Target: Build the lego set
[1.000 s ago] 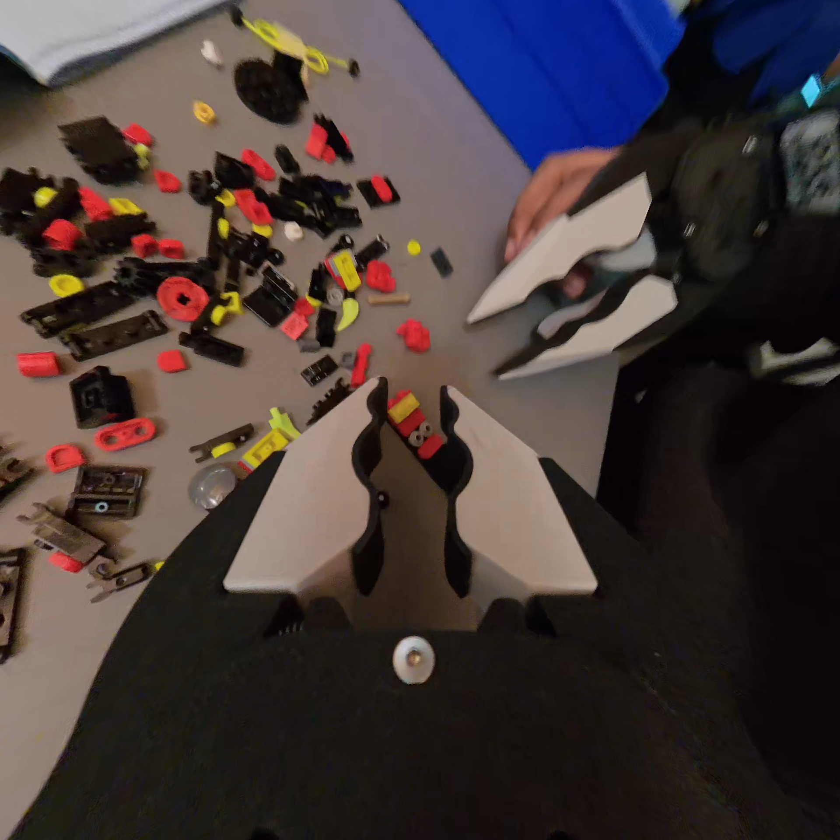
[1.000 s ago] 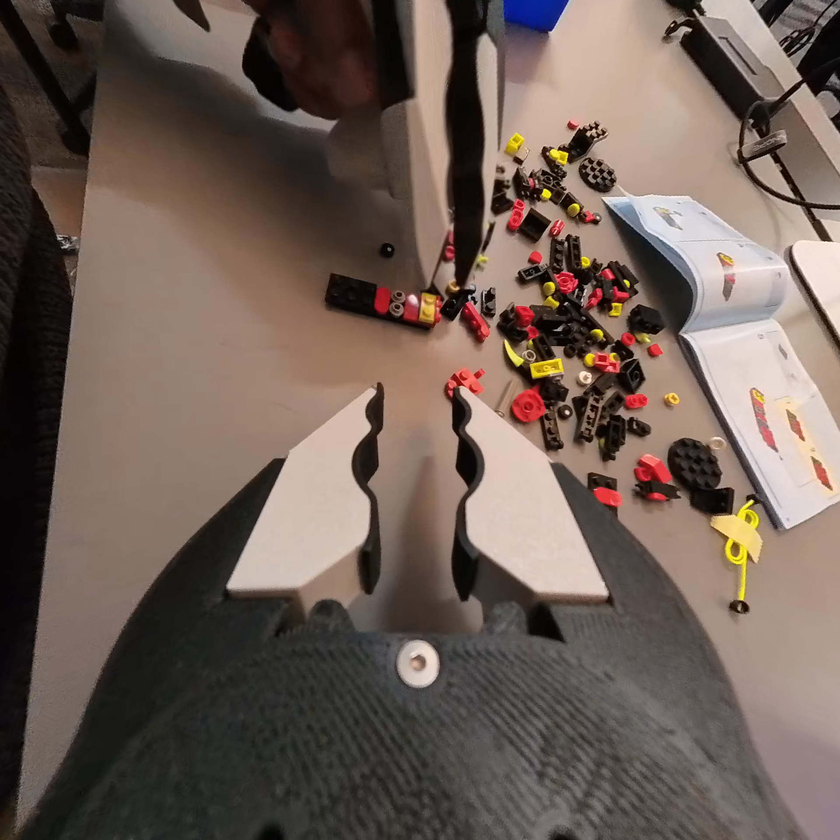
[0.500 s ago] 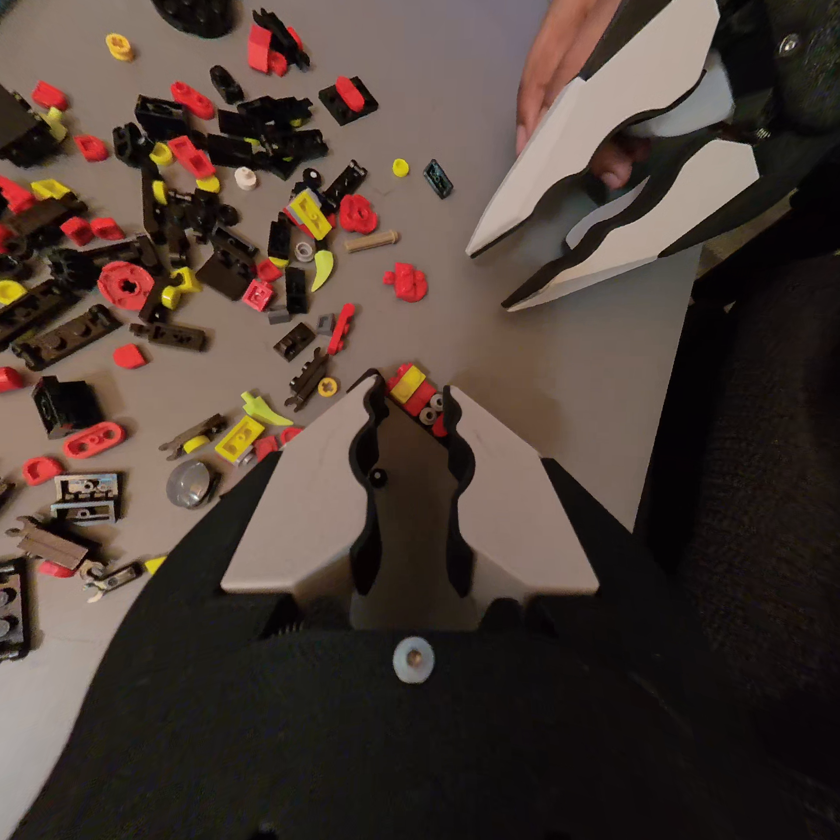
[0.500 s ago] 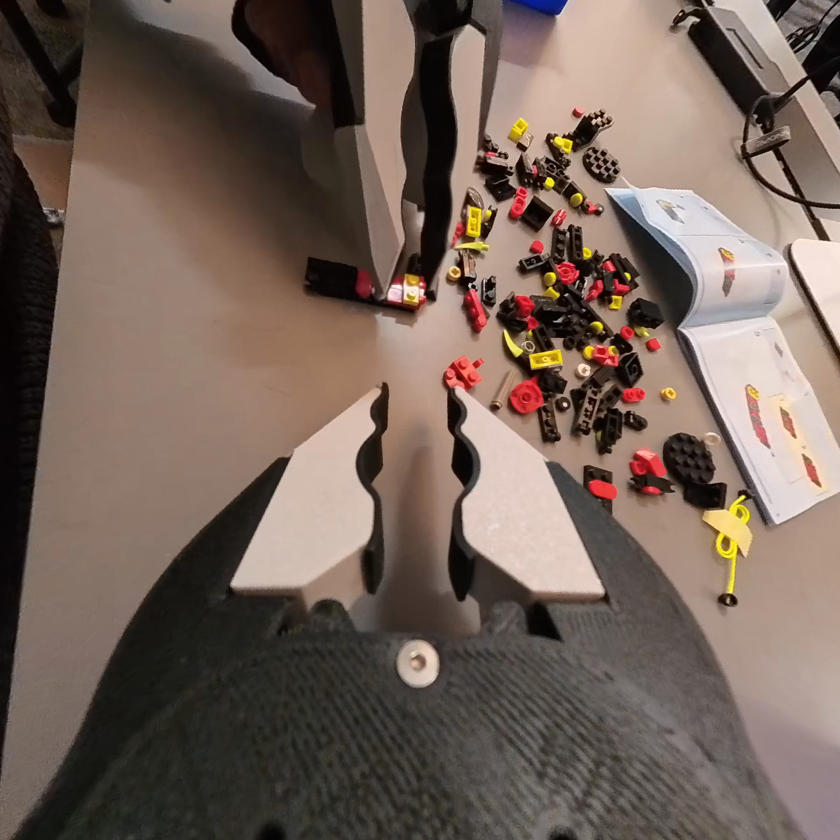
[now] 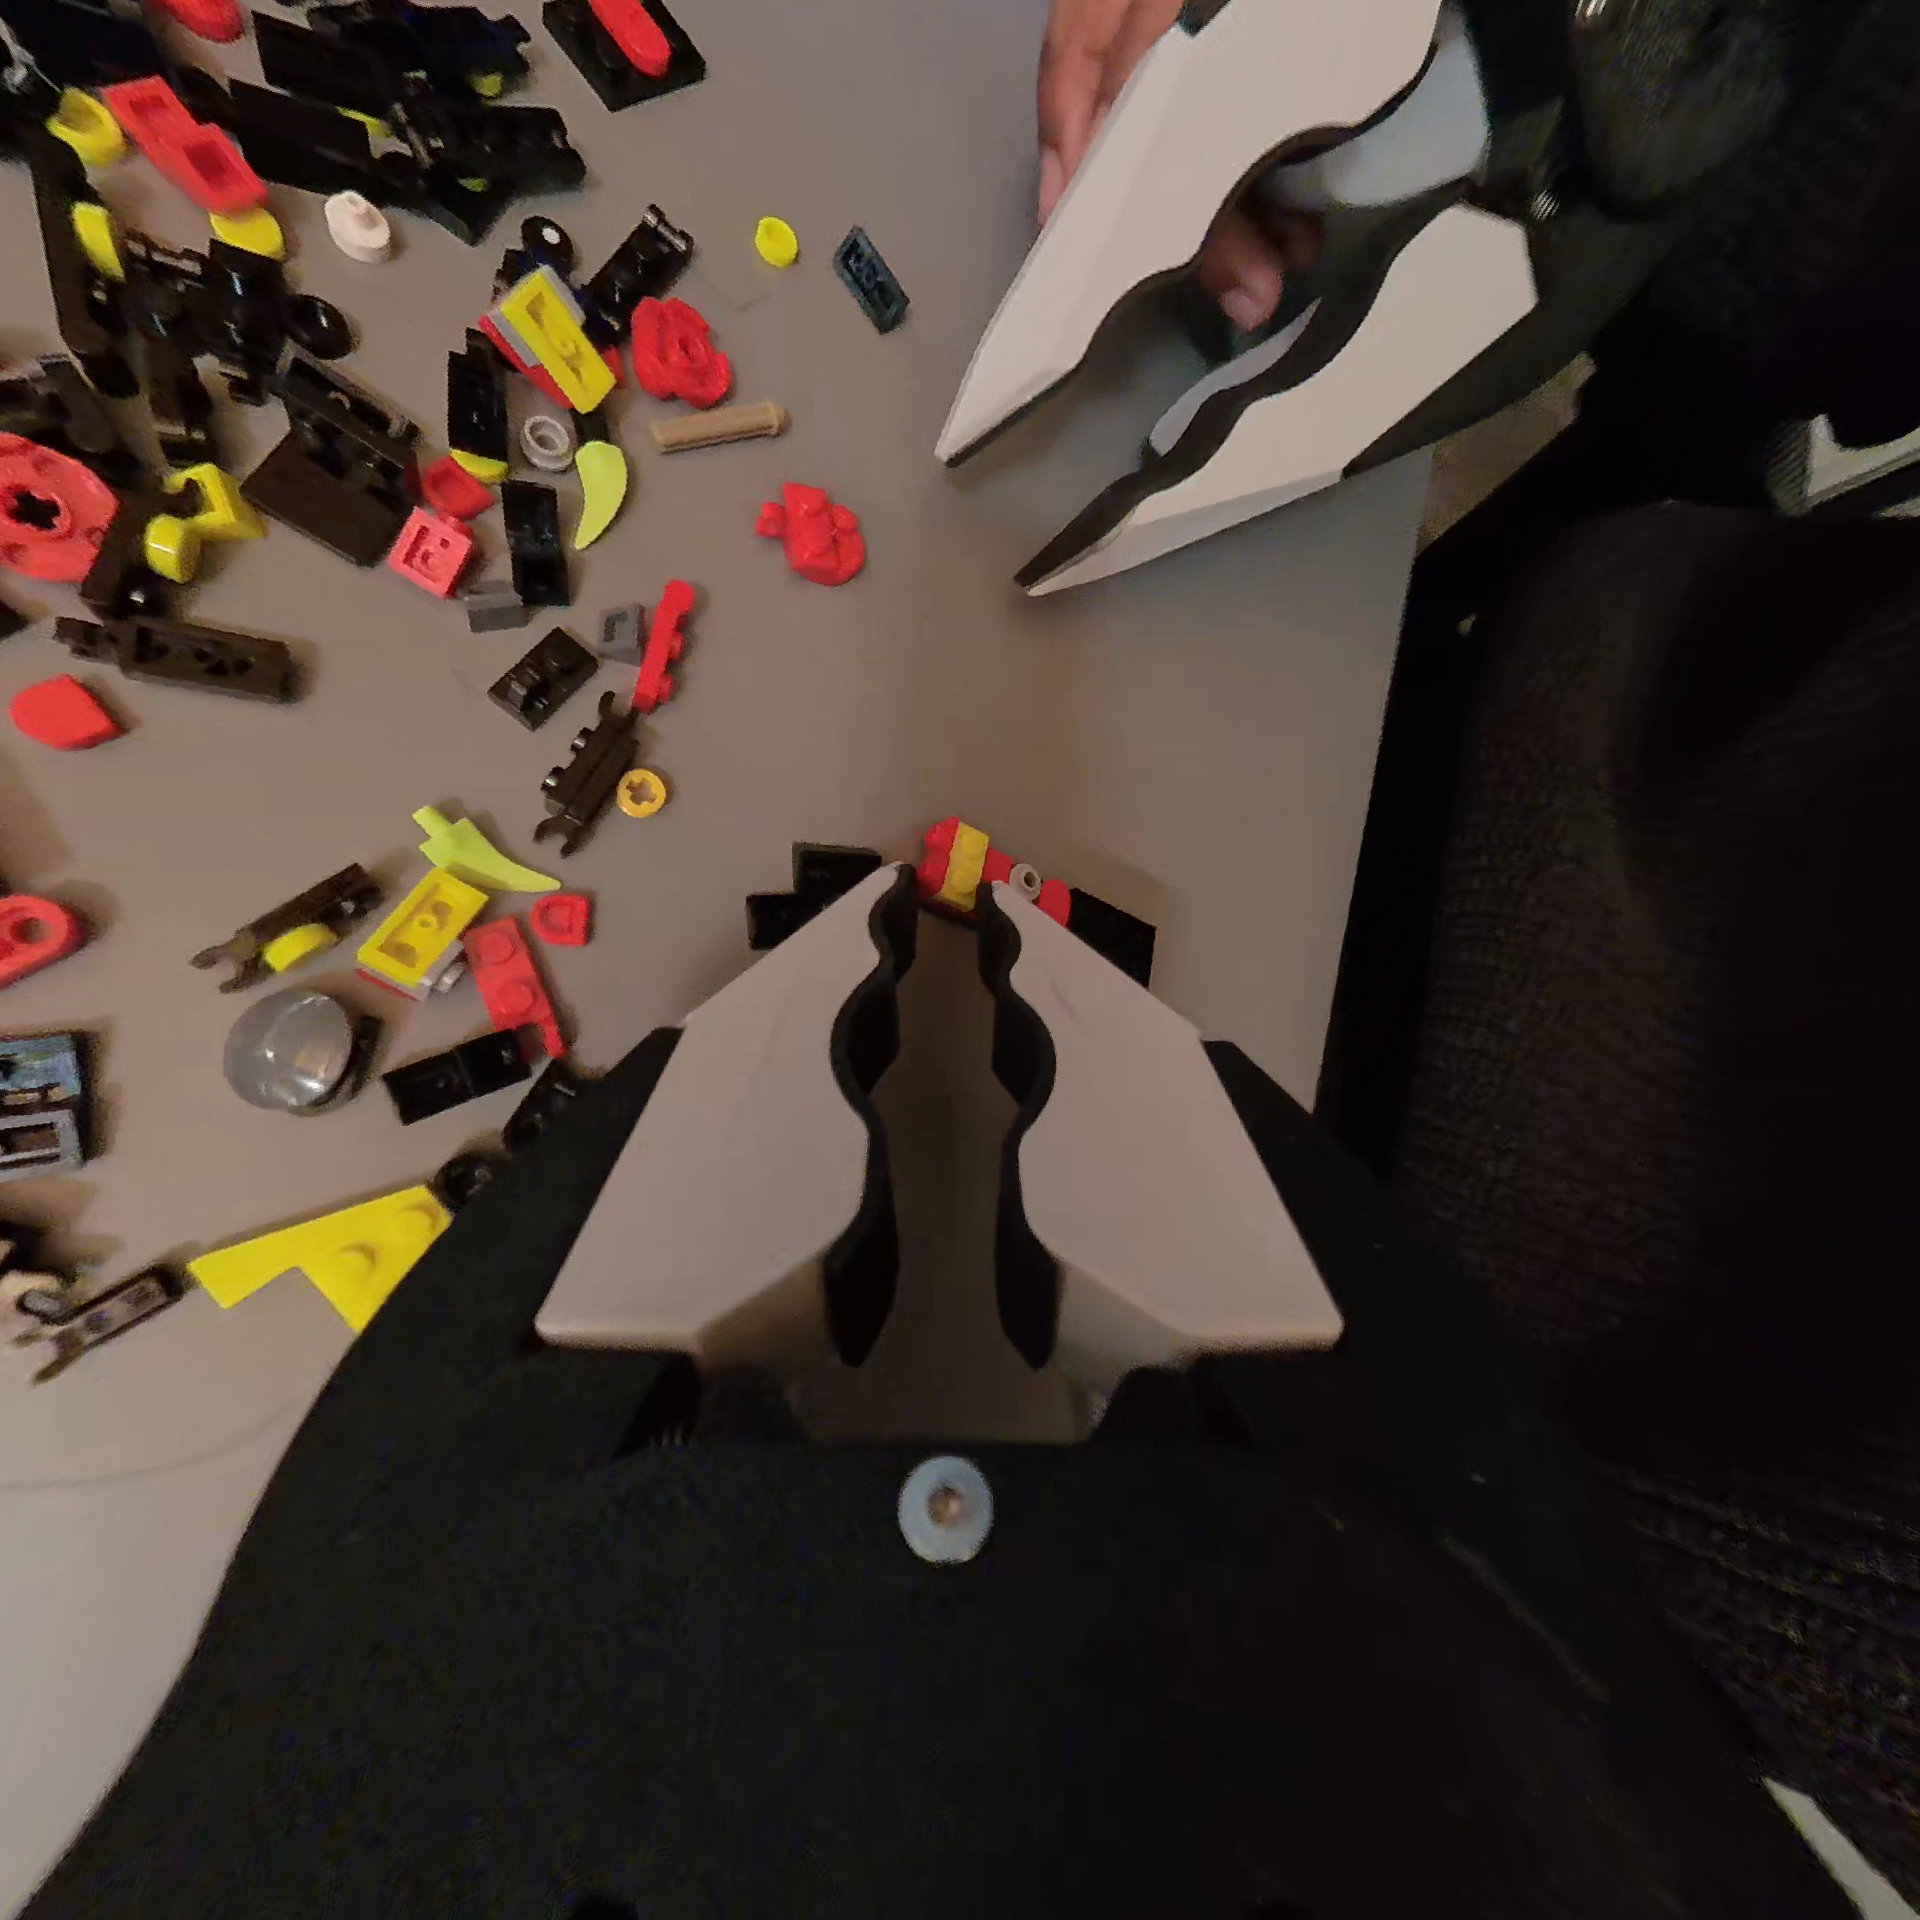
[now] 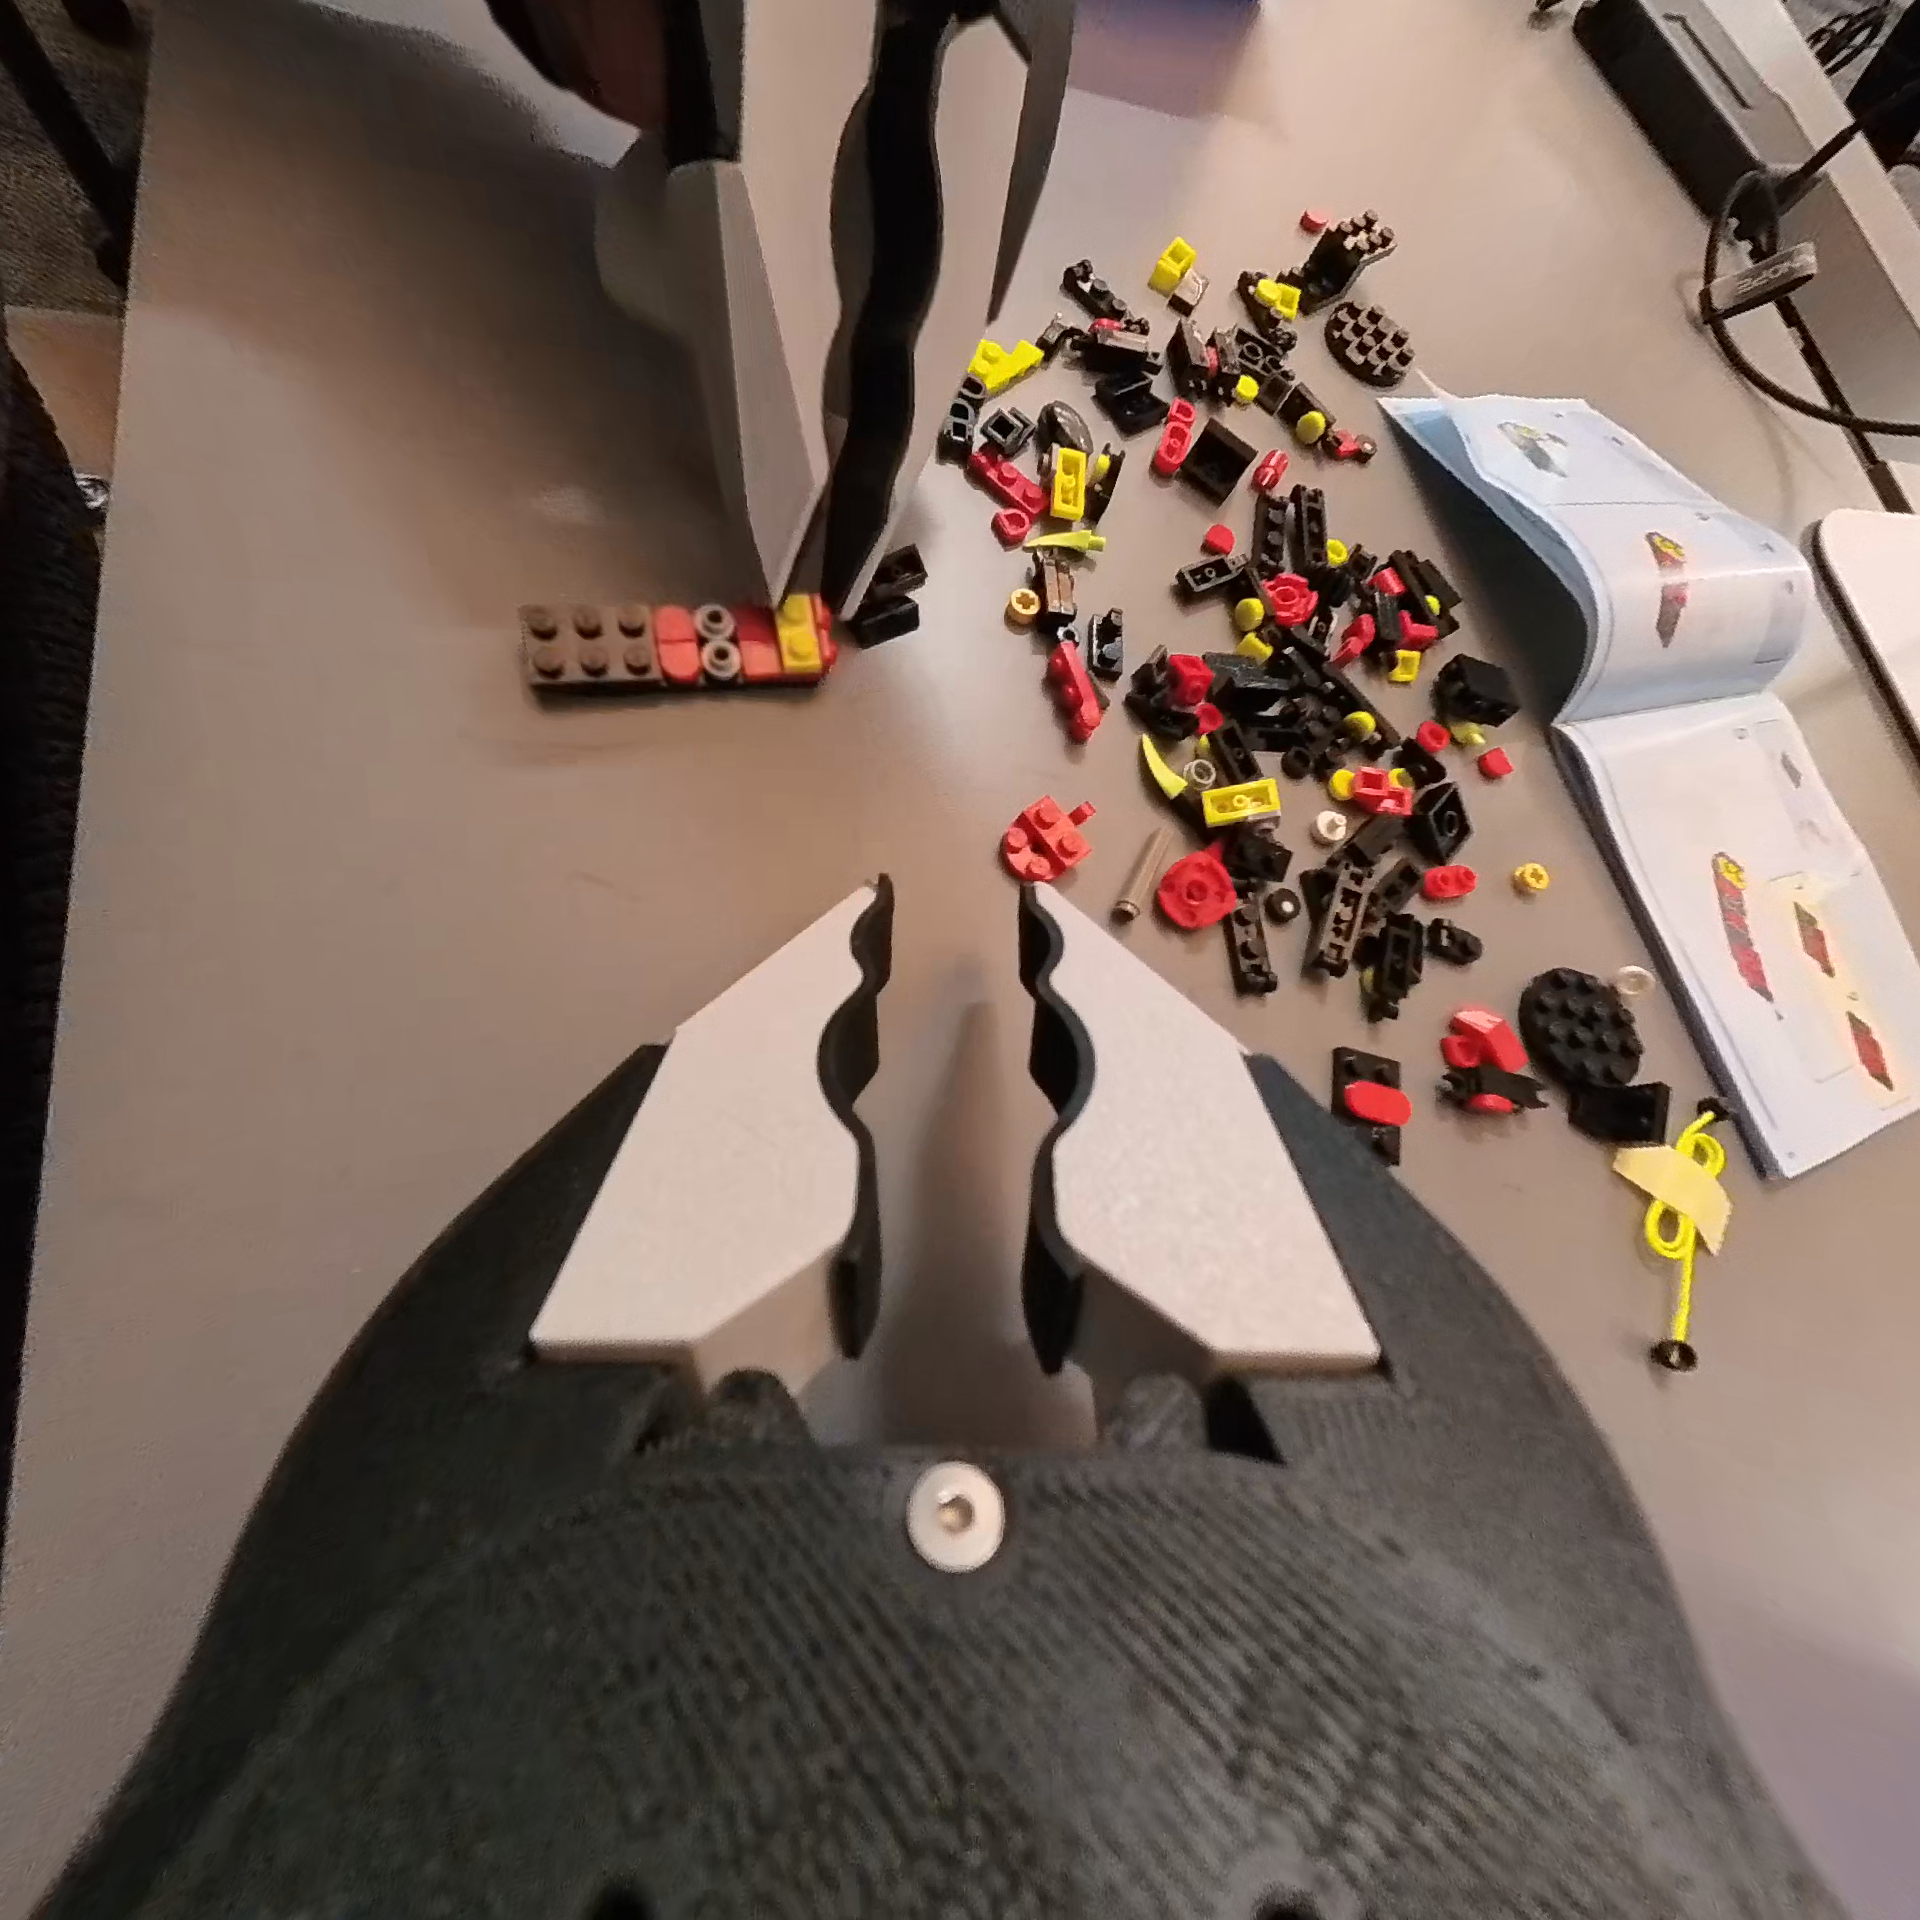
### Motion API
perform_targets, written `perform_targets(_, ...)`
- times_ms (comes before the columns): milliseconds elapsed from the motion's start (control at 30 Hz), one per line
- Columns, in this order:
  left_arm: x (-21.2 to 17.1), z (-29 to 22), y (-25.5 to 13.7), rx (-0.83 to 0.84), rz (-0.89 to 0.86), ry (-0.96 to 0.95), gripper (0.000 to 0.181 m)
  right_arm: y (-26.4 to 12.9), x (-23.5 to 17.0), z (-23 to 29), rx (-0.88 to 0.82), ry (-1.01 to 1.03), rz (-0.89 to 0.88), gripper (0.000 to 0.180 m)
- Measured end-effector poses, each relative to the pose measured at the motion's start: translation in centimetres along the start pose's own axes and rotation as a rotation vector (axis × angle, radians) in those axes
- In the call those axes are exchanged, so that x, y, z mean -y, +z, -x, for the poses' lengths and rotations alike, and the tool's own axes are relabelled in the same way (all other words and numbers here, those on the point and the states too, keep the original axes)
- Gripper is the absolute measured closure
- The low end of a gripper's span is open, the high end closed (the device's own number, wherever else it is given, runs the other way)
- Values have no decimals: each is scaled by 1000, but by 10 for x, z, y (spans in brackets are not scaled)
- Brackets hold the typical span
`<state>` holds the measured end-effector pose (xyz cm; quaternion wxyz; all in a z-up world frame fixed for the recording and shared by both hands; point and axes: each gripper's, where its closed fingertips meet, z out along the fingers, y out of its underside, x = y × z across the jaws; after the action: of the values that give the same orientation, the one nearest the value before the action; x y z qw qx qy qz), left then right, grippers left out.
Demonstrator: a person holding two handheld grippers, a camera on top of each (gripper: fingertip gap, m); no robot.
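Observation:
A partly built Lego assembly (image 6: 675,644), a black plate topped with red, grey and yellow pieces, lies on the grey table. My left gripper (image 5: 940,894) points down at its yellow and red end (image 5: 966,868). Its jaws are narrowed around that end, and the fingertips (image 6: 790,592) touch it. My right gripper (image 6: 956,894) is open and empty, low over bare table nearer the camera. It also shows in the left wrist view (image 5: 987,520), held by a hand. A red piece (image 6: 1044,836) lies just right of its tips.
A pile of loose black, red and yellow pieces (image 6: 1299,675) spreads to the right of the assembly. An open instruction booklet (image 6: 1662,623) lies beyond it, with a yellow cord (image 6: 1678,1195) in front. The table edge (image 5: 1382,831) runs close to the assembly.
My left gripper has come down onto the yellow end of the assembly and its jaws have narrowed. The right gripper has barely moved and stays open.

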<state>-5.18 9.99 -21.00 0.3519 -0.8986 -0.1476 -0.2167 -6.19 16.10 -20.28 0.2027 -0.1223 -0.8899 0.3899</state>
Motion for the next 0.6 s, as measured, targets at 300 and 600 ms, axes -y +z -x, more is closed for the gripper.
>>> perform_targets(300, 21, 1, 10, 10, -120, -152, 174, -11, 36, 16, -45, 435, -82, 147)
perform_targets(600, 25, -3, 23, 10, -143, -243, 174, 0, 7, 34, -114, 422, 76, 151)
